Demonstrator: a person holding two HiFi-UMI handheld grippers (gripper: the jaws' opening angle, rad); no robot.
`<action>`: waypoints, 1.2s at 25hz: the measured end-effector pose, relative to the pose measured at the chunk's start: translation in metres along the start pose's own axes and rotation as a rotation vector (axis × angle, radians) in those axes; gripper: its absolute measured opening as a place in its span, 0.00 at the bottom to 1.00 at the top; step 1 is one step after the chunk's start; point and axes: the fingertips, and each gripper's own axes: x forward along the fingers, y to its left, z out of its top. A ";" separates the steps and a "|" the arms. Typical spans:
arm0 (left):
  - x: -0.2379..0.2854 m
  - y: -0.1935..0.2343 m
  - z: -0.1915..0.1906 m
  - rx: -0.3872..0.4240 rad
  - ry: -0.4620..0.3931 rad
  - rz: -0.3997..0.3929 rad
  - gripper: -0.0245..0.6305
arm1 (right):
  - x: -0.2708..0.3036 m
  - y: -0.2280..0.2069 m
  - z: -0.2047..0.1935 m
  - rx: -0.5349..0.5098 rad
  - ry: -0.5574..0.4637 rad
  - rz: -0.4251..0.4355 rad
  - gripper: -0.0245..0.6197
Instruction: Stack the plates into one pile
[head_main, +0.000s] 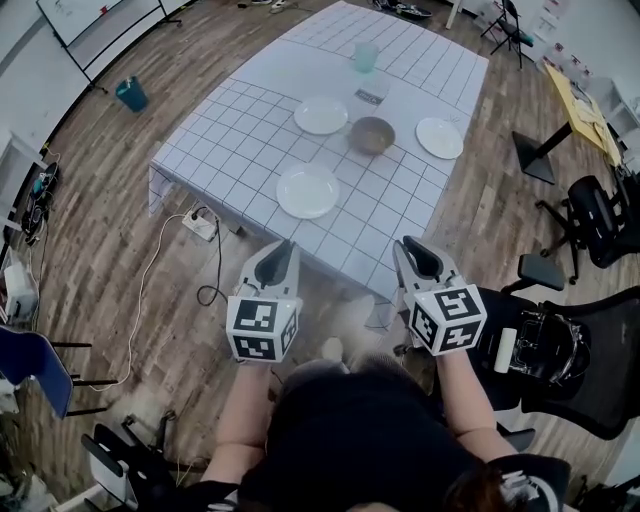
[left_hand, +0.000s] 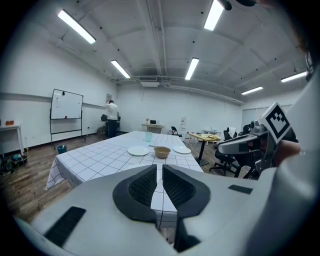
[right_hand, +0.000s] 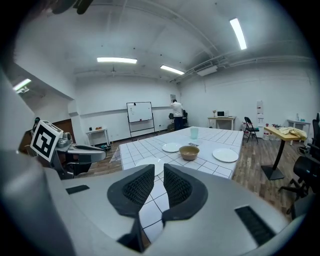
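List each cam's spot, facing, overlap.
Head view: on the head, steeply down at table; forearms, left gripper, right gripper show.
Left gripper view: on left gripper, along its jaws toward bowl; right gripper at right.
Right gripper view: on right gripper, likewise; left gripper at left.
Shared: bowl, two far plates.

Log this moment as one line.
stage: no plate stacked yet | plates: three, apart on table | bowl: between far two | left gripper: shut, empty | right gripper: slightly open, empty
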 end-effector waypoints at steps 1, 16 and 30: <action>0.003 0.002 0.000 0.000 0.003 -0.004 0.08 | 0.003 0.000 0.001 -0.004 0.005 -0.001 0.14; 0.044 0.048 0.013 -0.060 0.003 0.117 0.19 | 0.083 -0.015 0.048 -0.059 -0.008 0.111 0.21; 0.102 0.065 0.003 -0.219 0.076 0.379 0.25 | 0.173 -0.057 0.057 -0.088 0.056 0.379 0.25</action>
